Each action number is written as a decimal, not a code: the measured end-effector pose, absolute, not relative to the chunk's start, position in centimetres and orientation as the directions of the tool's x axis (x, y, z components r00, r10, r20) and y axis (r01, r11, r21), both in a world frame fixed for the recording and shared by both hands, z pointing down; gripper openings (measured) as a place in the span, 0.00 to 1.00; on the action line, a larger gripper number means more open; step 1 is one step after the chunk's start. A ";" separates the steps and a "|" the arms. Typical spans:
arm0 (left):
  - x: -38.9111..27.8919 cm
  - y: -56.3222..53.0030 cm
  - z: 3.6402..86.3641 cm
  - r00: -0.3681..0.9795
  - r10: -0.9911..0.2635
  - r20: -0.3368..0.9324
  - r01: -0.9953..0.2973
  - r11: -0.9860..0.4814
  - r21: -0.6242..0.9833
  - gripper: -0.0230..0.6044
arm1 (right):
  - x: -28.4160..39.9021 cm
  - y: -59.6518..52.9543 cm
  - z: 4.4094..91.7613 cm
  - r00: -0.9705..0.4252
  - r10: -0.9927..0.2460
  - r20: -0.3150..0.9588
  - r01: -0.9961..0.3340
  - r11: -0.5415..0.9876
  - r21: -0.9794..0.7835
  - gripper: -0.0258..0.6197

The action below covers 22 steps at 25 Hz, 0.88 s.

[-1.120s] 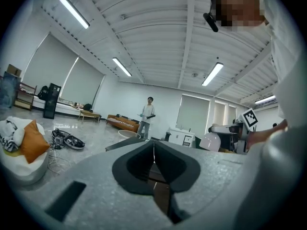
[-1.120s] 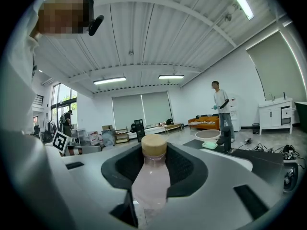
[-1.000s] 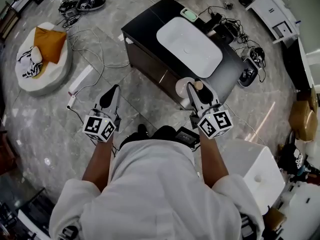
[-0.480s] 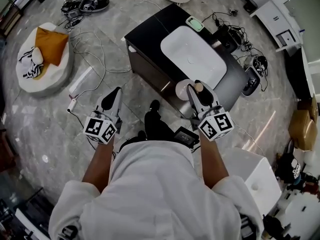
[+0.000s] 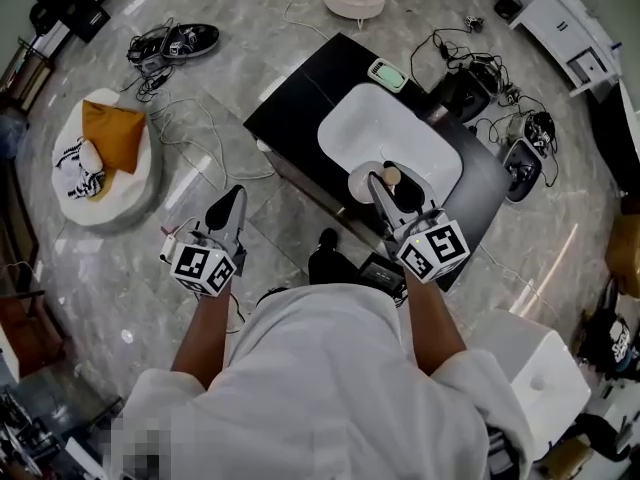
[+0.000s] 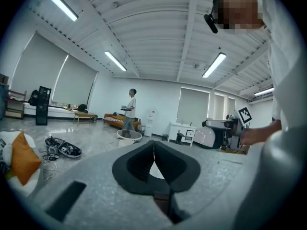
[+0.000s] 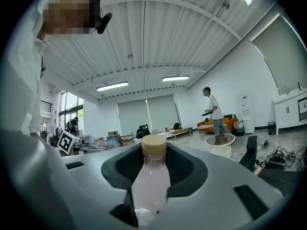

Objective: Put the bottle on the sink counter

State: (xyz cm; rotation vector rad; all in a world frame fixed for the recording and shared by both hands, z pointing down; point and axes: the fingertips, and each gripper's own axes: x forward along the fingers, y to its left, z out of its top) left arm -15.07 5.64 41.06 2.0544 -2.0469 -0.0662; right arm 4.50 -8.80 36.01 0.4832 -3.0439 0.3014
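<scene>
Right tool (image 5: 388, 190) grips the bottle (image 7: 151, 176): its jaws stand wide, closed on the bottle's body, and the cap (image 7: 153, 145) points away from the tool. Left tool (image 5: 228, 206) has its jaws together with nothing between them. We hold it over the floor (image 5: 110, 258), well apart from the surface (image 5: 290, 108).

In the head view, the bottle sits in the right tool over the near edge of the surface, just beside the near rim of the basin (image 5: 385, 128).

The surface is a black, matte, rectangular cabinet top. The basin set in it is white, a rectangle with rounded corners. A small pale-green item (image 5: 388, 73) lies at the far edge.

The floor is glossy grey marble-patterned tile, crossed by loose cables. A round white cushion (image 5: 90, 203) carries an orange pillow (image 5: 112, 133). Dark shoes (image 5: 185, 40) lie beyond it. A round white tub (image 5: 345, 3) stands past the surface.

The bottle is translucent pale pink and tapers to a tan cap.
</scene>
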 end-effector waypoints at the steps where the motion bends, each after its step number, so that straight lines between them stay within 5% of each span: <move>1: -15.3 4.3 40.7 0.021 -0.991 0.135 -0.981 0.006 0.194 0.06 | 4.4 -10.0 36.0 -0.951 -0.300 0.073 -0.308 0.931 -0.194 0.26; 22: -19.2 -14.2 39.8 0.160 -0.978 0.133 -0.973 -0.134 0.188 0.06 | -0.5 -22.6 35.9 -0.930 -0.367 0.034 -0.364 0.902 -0.232 0.26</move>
